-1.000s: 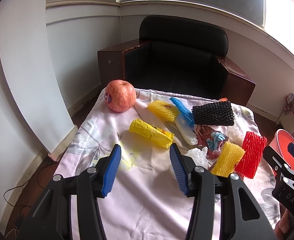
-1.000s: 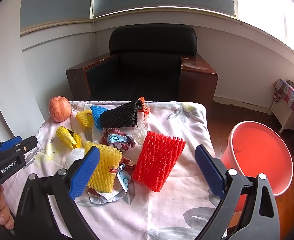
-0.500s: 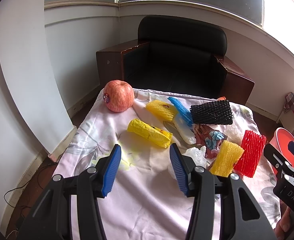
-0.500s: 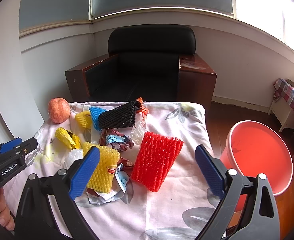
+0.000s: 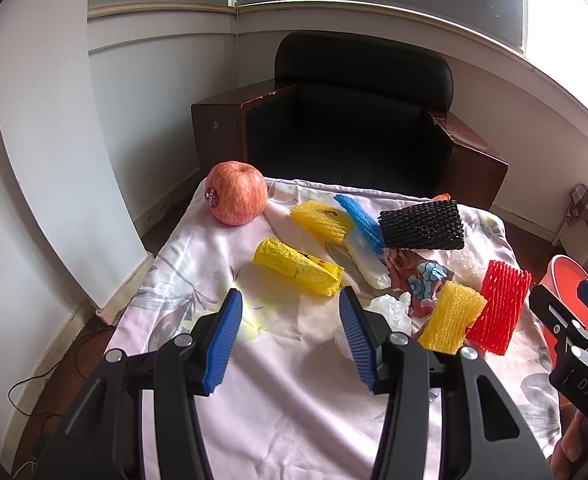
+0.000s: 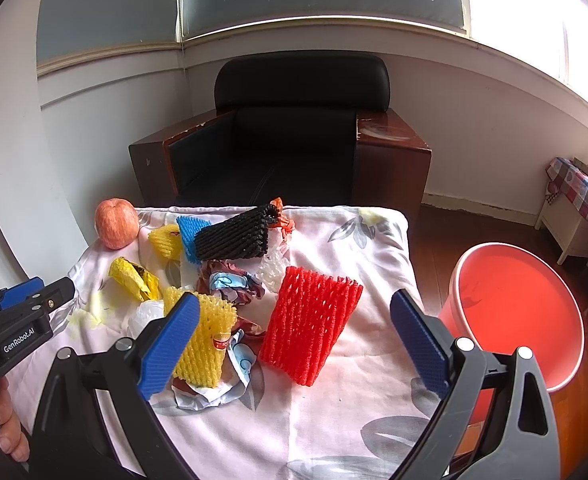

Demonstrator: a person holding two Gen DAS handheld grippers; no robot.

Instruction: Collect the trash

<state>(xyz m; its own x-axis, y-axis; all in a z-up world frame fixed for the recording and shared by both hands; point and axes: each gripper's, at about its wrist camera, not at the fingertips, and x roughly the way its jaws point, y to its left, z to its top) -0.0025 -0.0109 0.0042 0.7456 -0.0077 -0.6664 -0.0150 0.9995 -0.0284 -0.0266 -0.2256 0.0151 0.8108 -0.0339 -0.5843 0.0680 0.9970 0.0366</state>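
Observation:
Trash lies on a table under a flowered cloth [image 5: 294, 400]: a yellow wrapper [image 5: 297, 266], a black foam net [image 5: 421, 226], a blue net [image 5: 359, 216], two yellow nets [image 5: 449, 316] [image 5: 321, 216], a red net [image 6: 309, 324], white plastic [image 5: 389, 308] and crumpled wrappers [image 6: 230, 284]. My left gripper [image 5: 289, 308] hovers open just short of the yellow wrapper, nothing between its fingers. My right gripper [image 6: 294, 302] hangs open above the red net, with the larger yellow net [image 6: 202, 344] behind its left finger.
An apple [image 5: 236, 198] sits at the table's far left corner. A red bucket [image 6: 521, 312] stands on the floor right of the table. A black armchair [image 6: 294, 136] is behind it, a white wall on the left. Each gripper shows at the other view's edge.

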